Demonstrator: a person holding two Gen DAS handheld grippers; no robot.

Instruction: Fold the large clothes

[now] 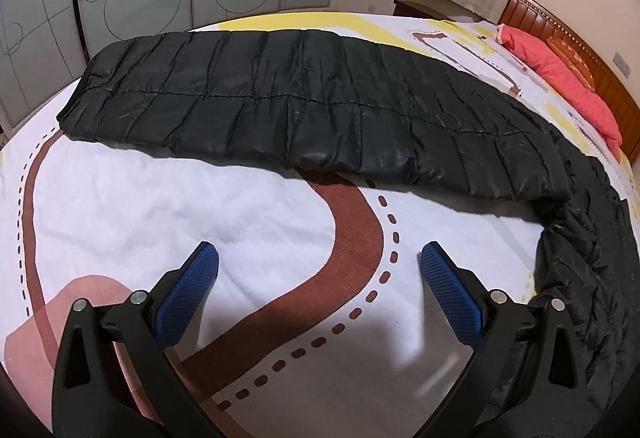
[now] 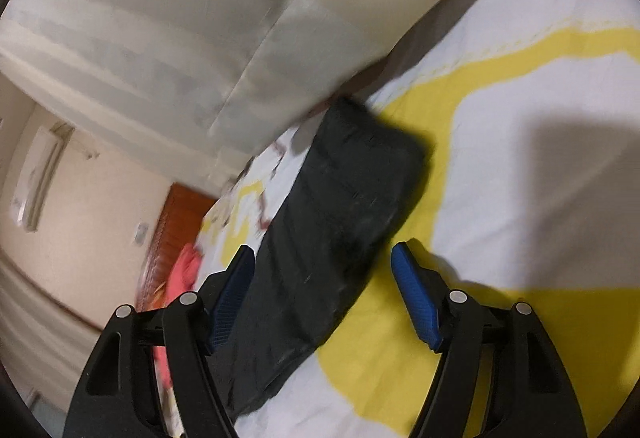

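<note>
While the black jacket (image 1: 304,105) lies half-folded lengthwise on the bed (image 1: 160,197), both tools, left tool (image 1: 320,270) and right tool (image 2: 324,274), gape empty; cross-folds remain.

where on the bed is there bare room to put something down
Free: the sheet in front of the jacket, around the brown road print, under the open left hand-held gripper. Also the yellow-and-white sheet right of the sleeve in the right view. Crowded: the far strip under the jacket, and the headboard end with the pink pillow.

Warm indoor light, fisheye-bent edges; right wrist view motion-blurred.
</note>
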